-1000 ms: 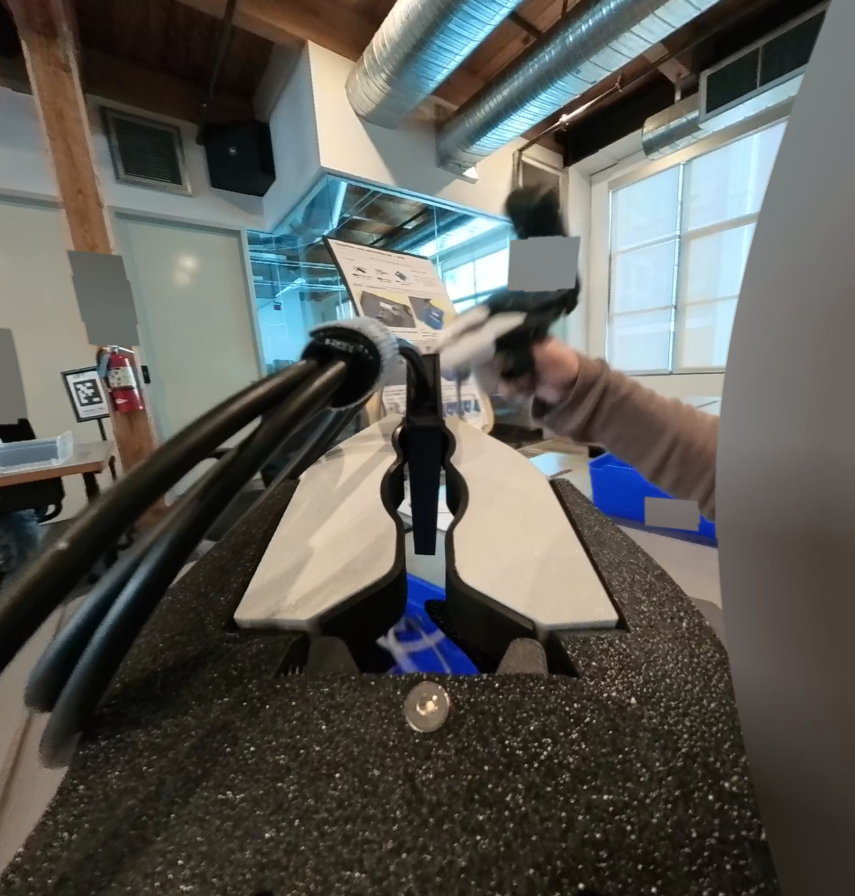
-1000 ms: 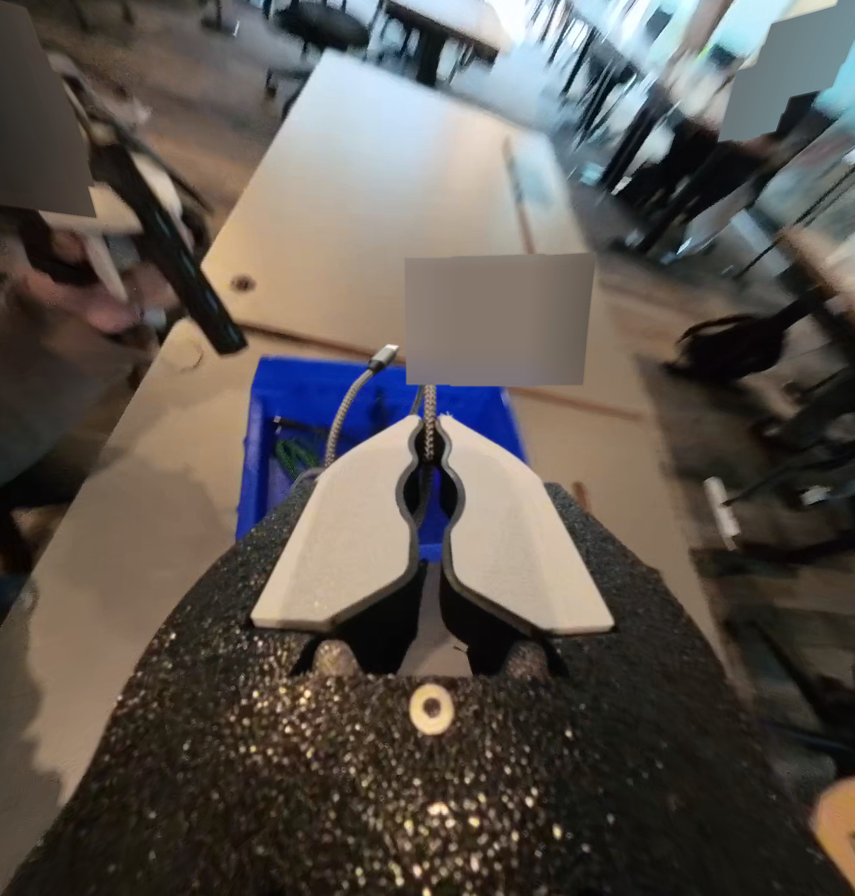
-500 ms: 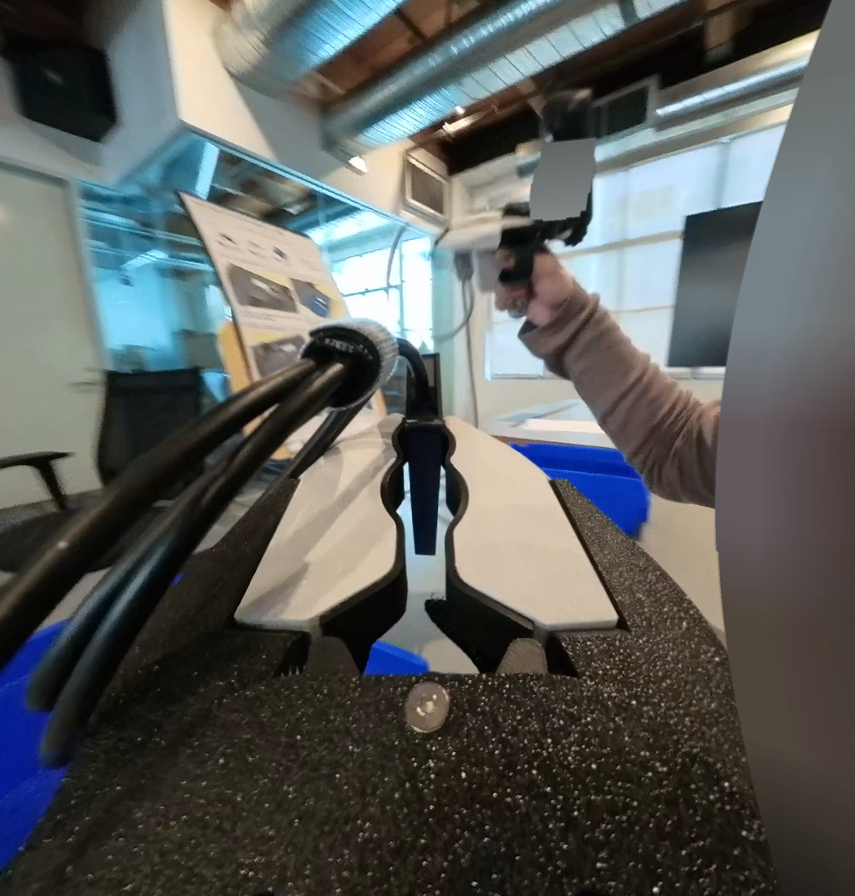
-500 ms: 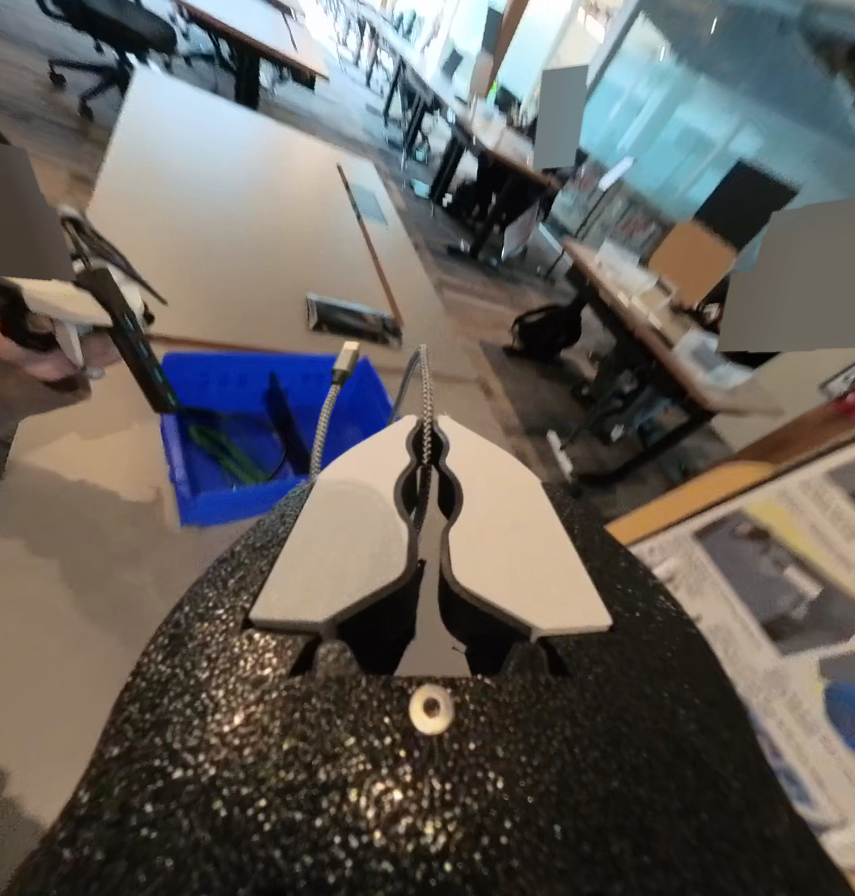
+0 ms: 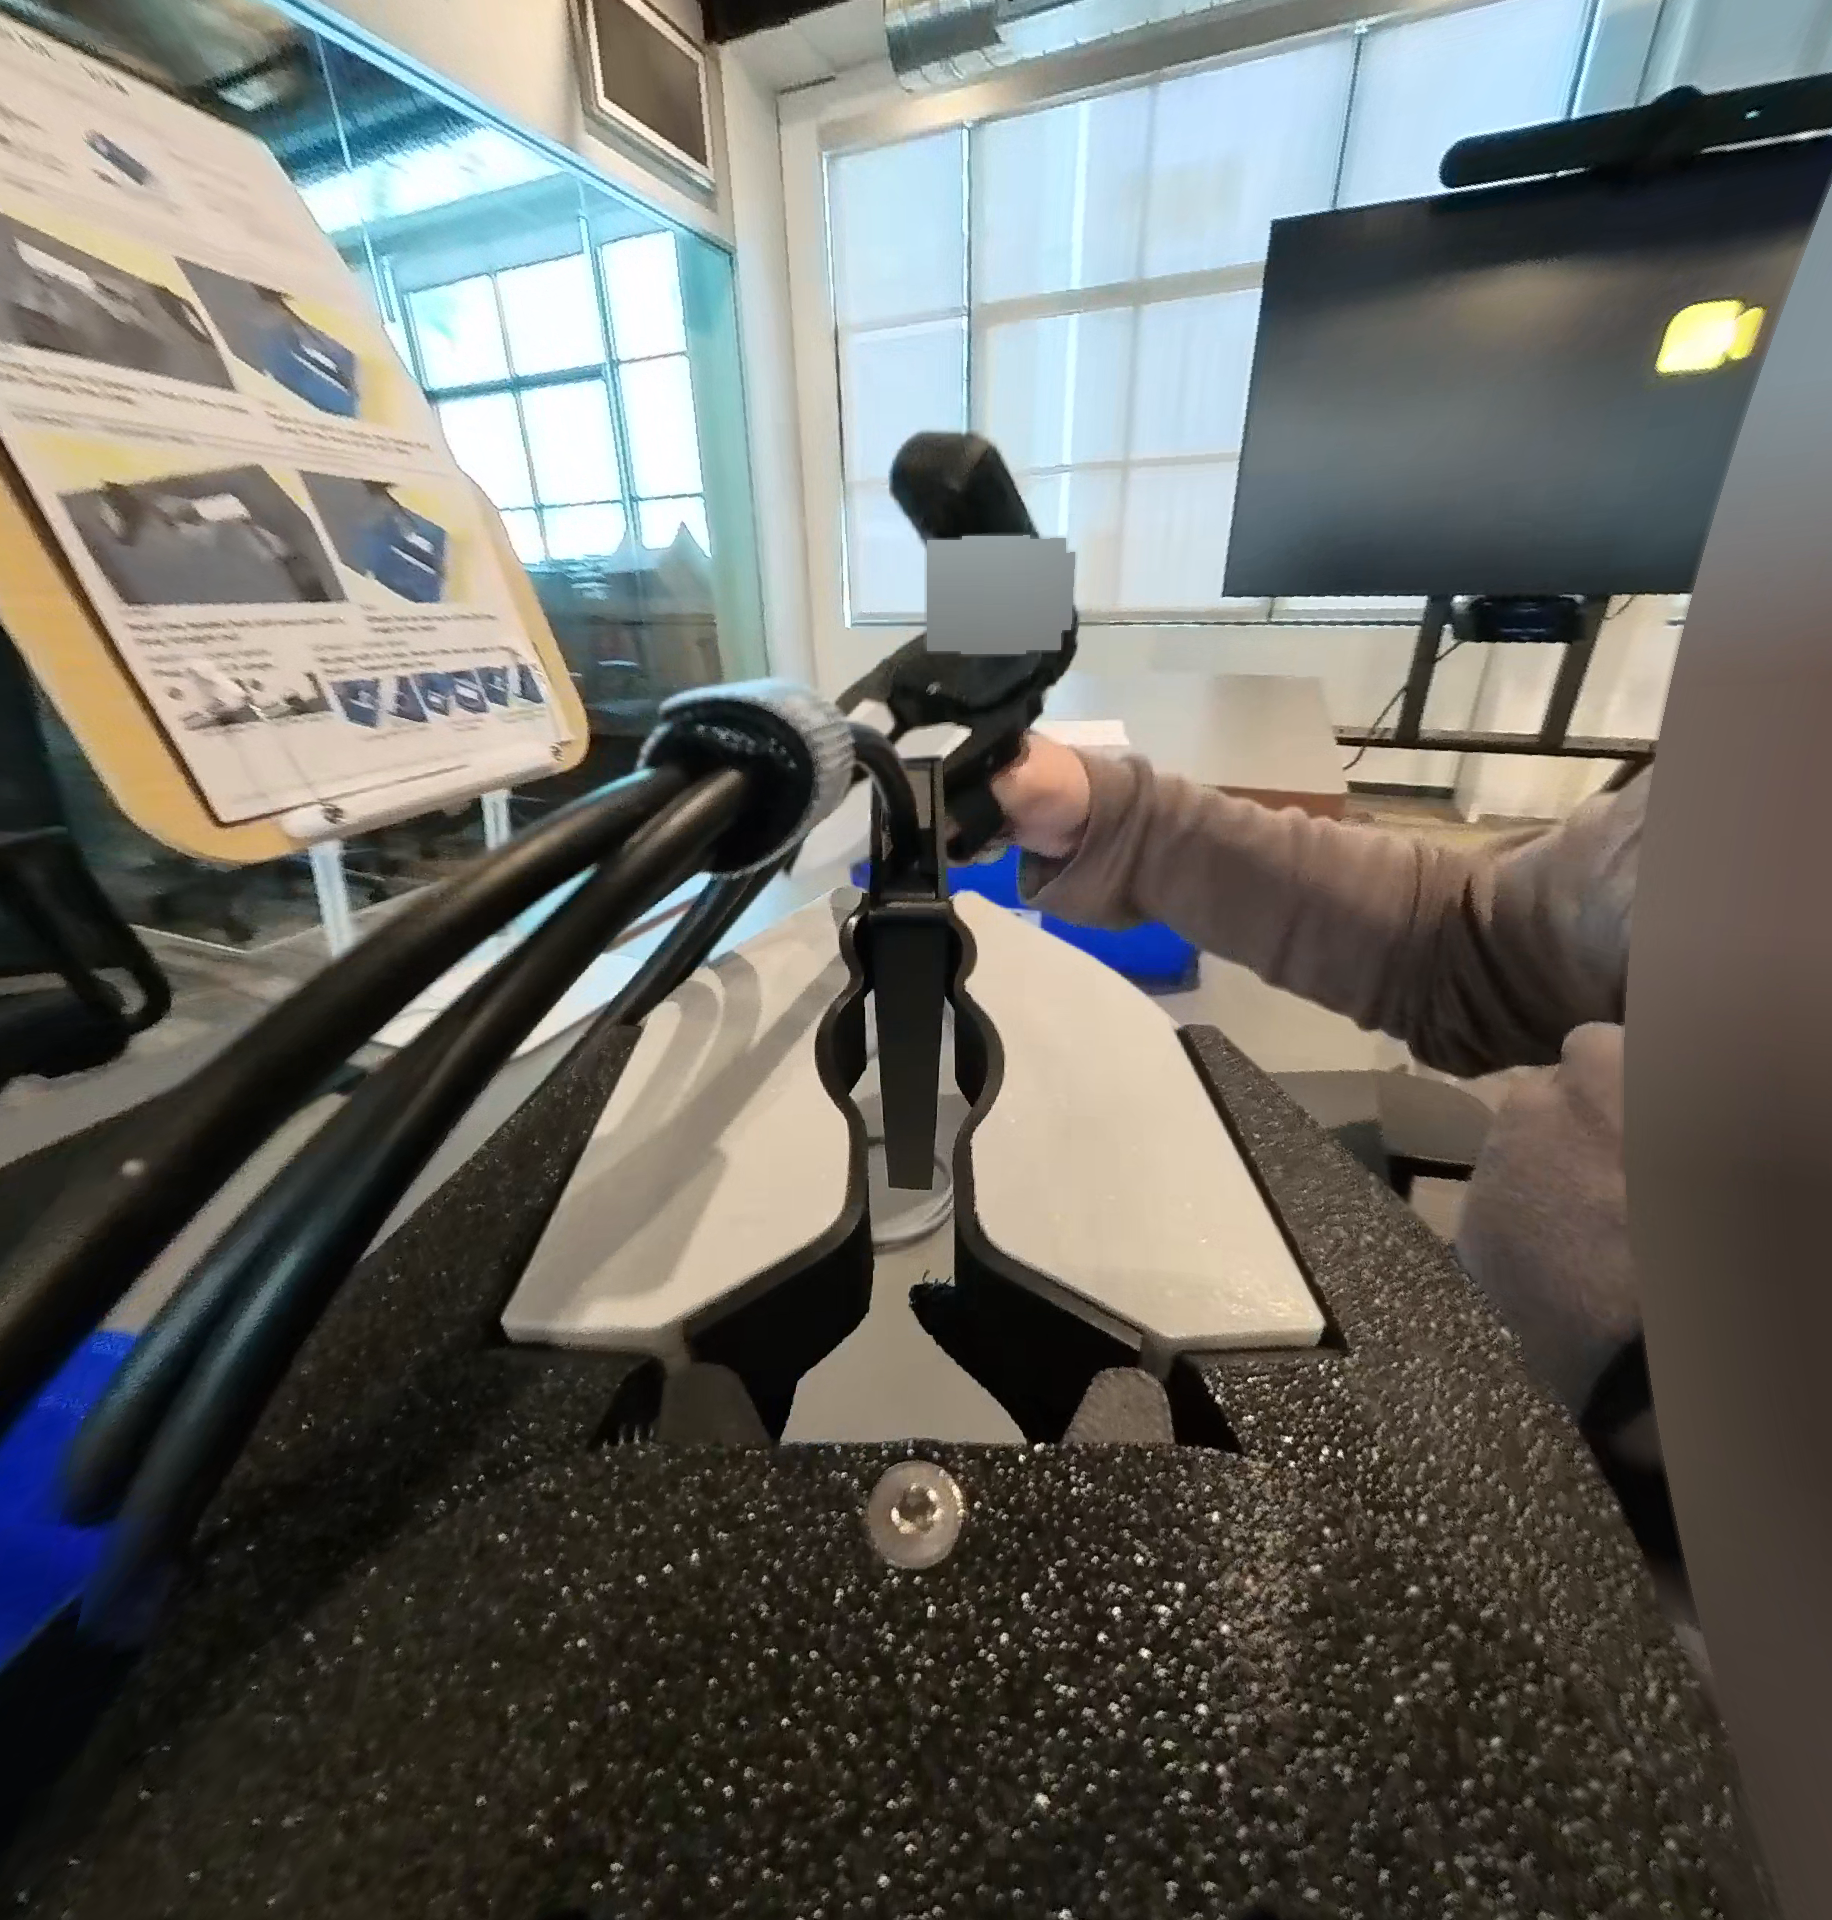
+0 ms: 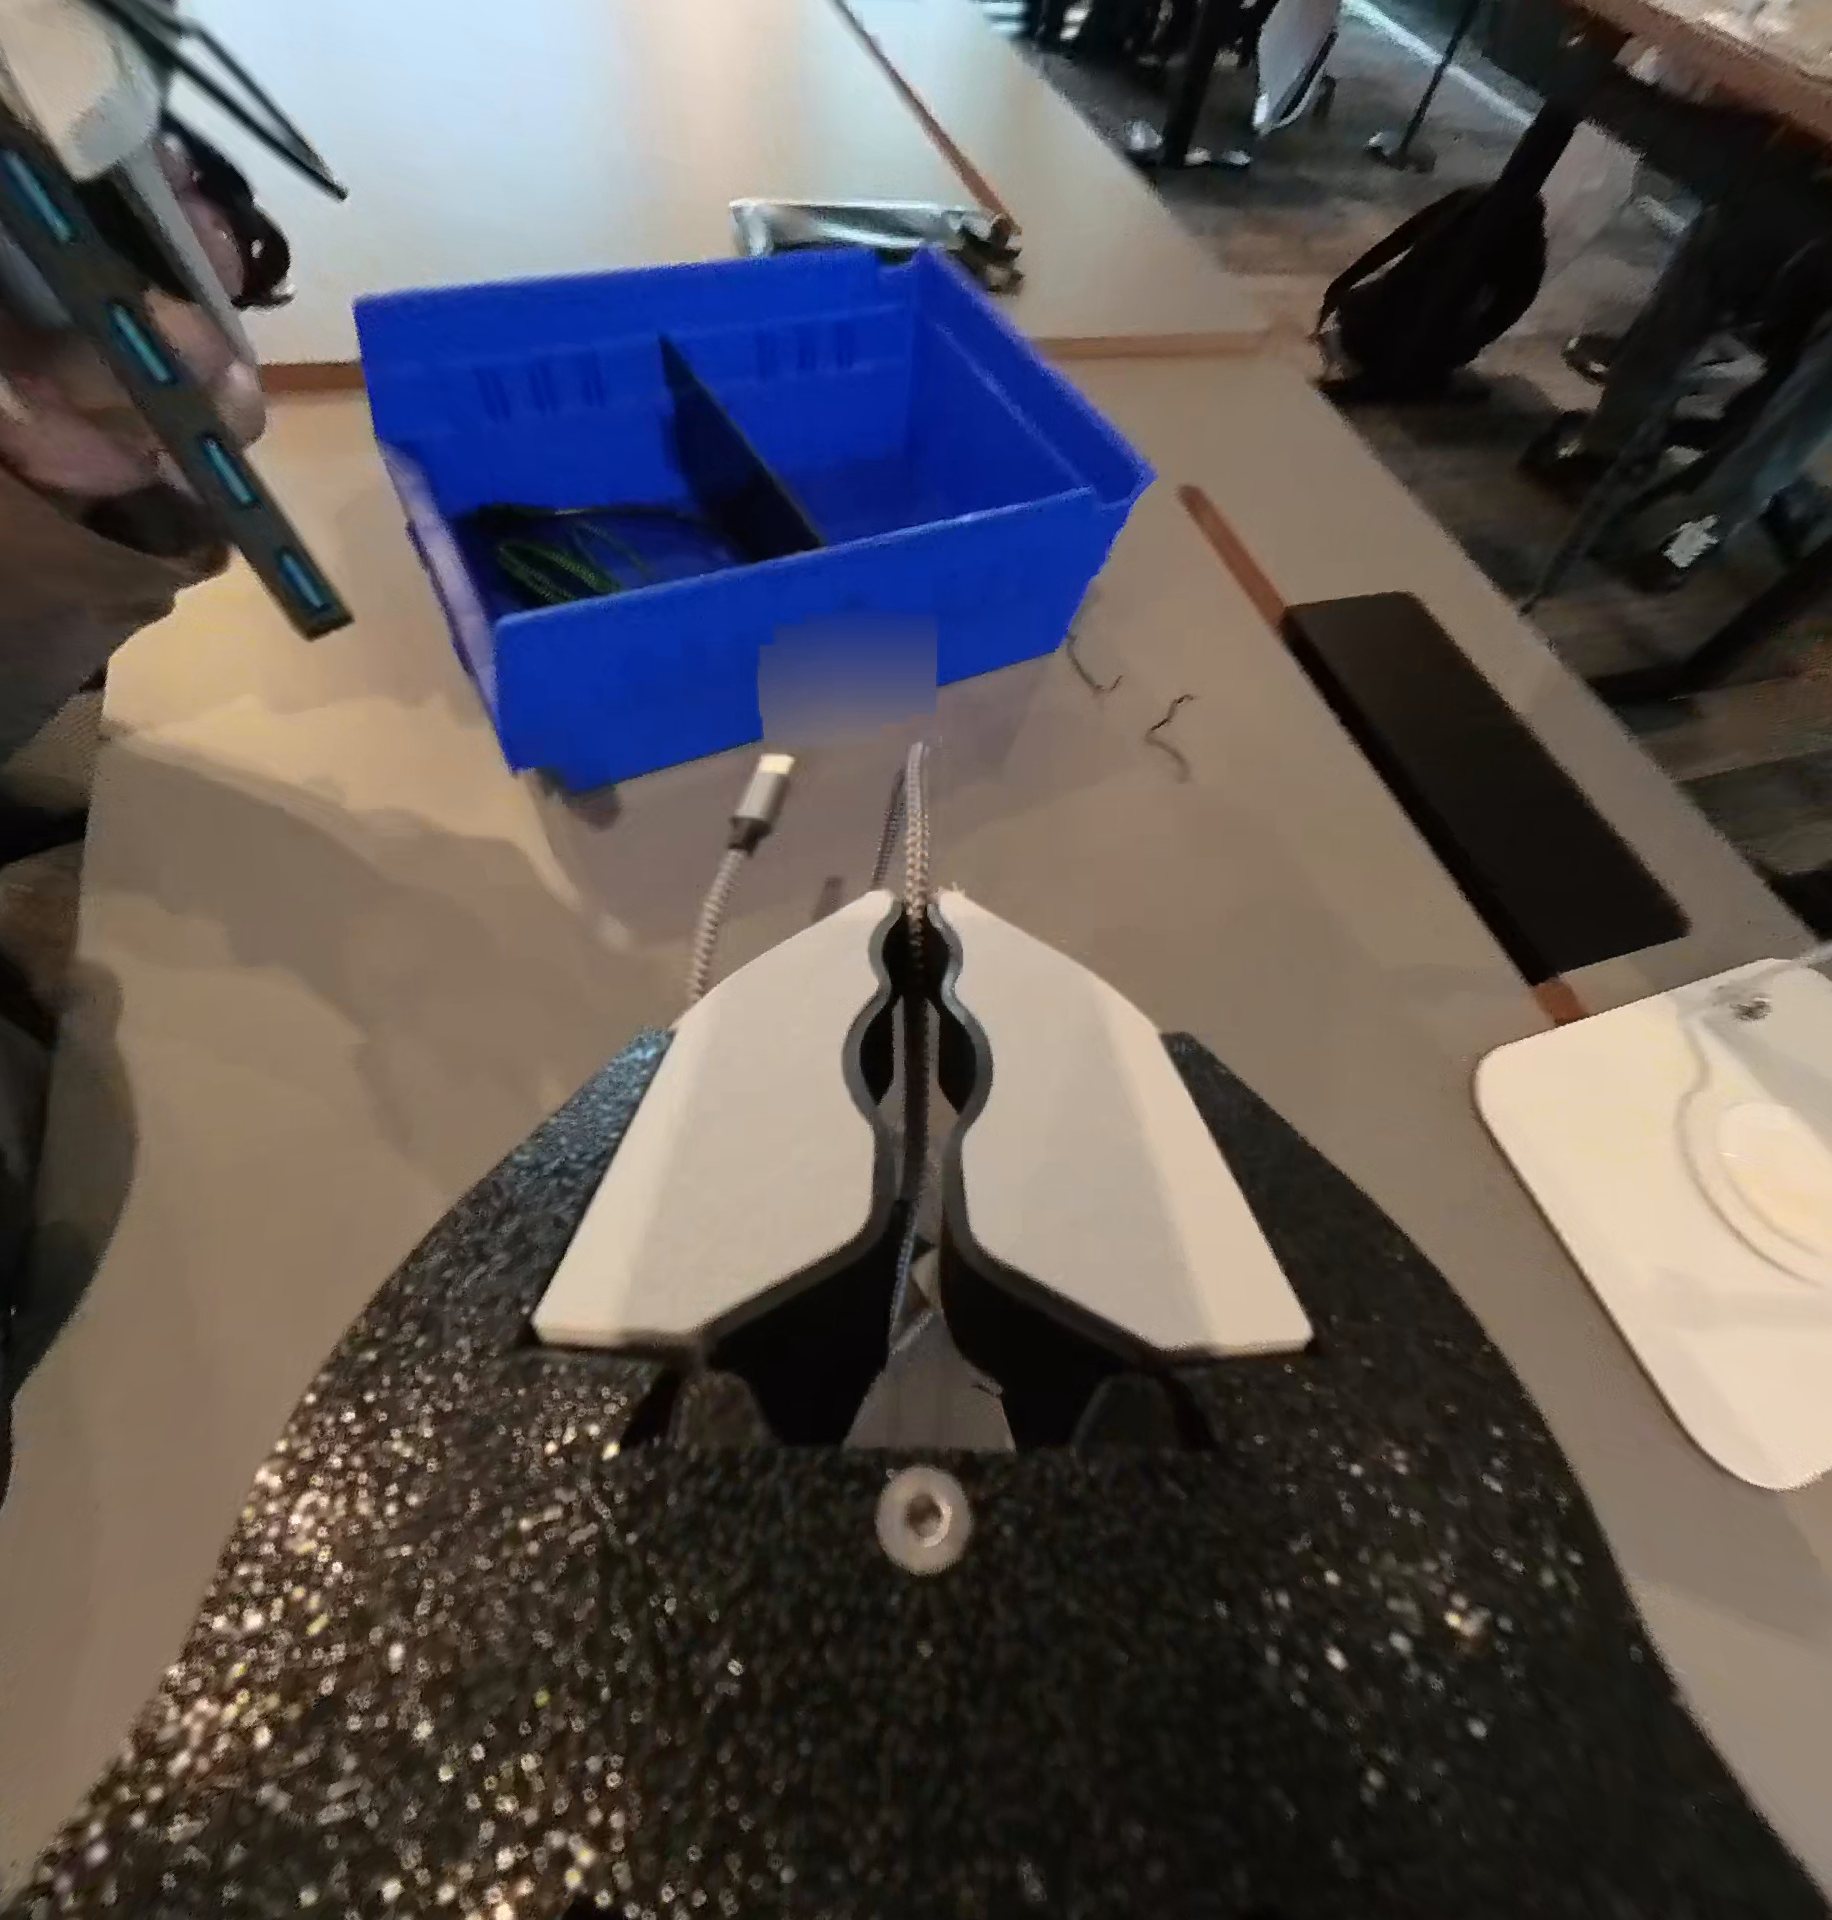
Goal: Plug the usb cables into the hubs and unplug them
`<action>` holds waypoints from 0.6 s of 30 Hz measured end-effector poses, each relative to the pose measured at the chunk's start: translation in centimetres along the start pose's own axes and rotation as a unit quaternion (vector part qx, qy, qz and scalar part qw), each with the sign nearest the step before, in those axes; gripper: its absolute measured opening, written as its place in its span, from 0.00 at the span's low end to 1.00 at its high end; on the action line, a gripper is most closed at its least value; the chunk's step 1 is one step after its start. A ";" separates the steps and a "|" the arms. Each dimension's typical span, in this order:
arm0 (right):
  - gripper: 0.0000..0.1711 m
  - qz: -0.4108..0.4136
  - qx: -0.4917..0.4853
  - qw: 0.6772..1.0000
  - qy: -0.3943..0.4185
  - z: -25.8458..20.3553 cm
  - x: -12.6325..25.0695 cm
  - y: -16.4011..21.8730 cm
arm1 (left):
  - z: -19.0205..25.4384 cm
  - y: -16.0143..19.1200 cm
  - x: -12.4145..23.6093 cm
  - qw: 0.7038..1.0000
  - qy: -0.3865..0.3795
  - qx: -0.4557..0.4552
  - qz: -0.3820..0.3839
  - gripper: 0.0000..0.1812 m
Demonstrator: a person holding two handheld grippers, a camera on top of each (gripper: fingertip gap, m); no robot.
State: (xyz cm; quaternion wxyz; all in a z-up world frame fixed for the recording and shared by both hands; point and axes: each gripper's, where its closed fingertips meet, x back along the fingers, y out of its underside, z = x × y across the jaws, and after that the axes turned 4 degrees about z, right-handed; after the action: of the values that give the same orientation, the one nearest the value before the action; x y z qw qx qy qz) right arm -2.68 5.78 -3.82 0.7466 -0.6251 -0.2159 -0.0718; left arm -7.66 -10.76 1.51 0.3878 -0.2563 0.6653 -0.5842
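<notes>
My left gripper [image 5: 907,909] is shut on a slim black USB hub [image 5: 907,997], seen edge-on, with its bundled black lead [image 5: 538,894] looping off to the left. The same hub [image 6: 153,353] shows in the right wrist view at the upper left, held in the air with its blue ports facing me. My right gripper [image 6: 917,902] is shut on a grey braided USB cable [image 6: 912,831], held above the table. The cable's silver plug [image 6: 761,795] sticks out loose left of the fingertips. In the left wrist view the right gripper [image 5: 979,686] is beyond the hub, held by a hand in a brown sleeve.
A blue divided bin [image 6: 746,468] stands on the grey table [image 6: 320,935] ahead, with green and dark cables in its left compartment. A white pad [image 6: 1712,1174] lies at the right, a black strip [image 6: 1463,769] beside it. An instruction board [image 5: 216,468] and dark monitor [image 5: 1514,395] stand behind. My hands' fingertips stand some 20 cm from each other.
Both grippers have swung and come lower. The right gripper now points down at the table and bin, with the hub nearer at its upper left. Both grips are unchanged.
</notes>
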 end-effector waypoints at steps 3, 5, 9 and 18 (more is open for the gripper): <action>0.01 -0.020 0.007 0.999 -0.050 -2.2 -1.3 1.5 | 0.3 0.5 -0.6 1.000 0.009 0.006 -0.005 0.06; 0.01 -0.039 0.015 0.996 -0.080 -3.8 -2.3 2.6 | 0.5 0.7 -0.8 1.000 0.014 0.005 -0.009 0.06; 0.01 -0.060 0.017 0.990 -0.123 -6.3 -3.8 4.5 | 0.6 1.1 -1.1 1.000 0.013 -0.008 -0.013 0.06; 0.21 -0.009 -0.042 0.992 -0.117 -5.5 -1.9 4.8 | 0.4 1.2 -0.9 0.999 0.009 -0.029 -0.014 0.06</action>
State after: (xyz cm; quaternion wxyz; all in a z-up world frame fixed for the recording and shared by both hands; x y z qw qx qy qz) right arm -1.29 1.18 -9.58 0.6884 -0.6583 -0.3043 -0.0144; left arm -6.70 -10.11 0.56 0.3664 -0.2714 0.6818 -0.5720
